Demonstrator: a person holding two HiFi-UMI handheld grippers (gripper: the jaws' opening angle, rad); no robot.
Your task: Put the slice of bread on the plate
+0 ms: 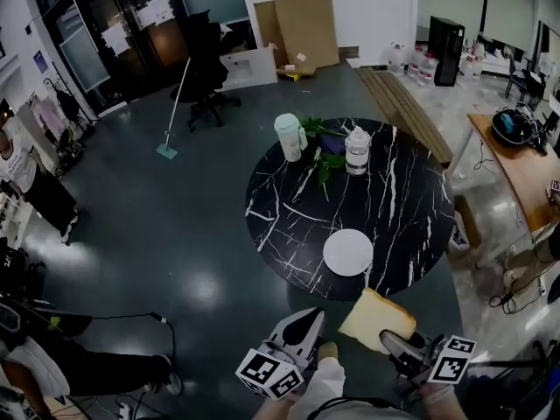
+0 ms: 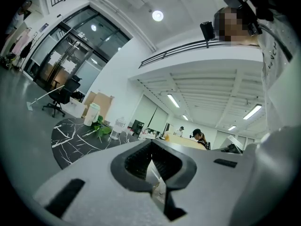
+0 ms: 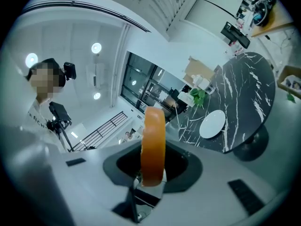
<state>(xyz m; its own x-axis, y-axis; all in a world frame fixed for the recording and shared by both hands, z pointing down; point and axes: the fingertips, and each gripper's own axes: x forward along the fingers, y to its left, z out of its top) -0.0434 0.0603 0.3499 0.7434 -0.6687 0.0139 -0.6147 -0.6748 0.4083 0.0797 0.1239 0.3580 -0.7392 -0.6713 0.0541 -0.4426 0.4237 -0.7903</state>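
Observation:
A slice of bread with a tan crust hangs in the air just short of the near edge of the round black marble table. My right gripper is shut on its near edge. In the right gripper view the bread stands edge-on between the jaws of the right gripper. The white plate lies bare on the table's near side, and it shows ahead as the plate. My left gripper is beside the bread, shut and holding nothing; in its own view the left gripper points at the table.
A mint-green cup, a clear jar and green leaves stand at the table's far side. A black office chair and a mop are beyond on the floor. A wooden desk is to the right, a person at lower left.

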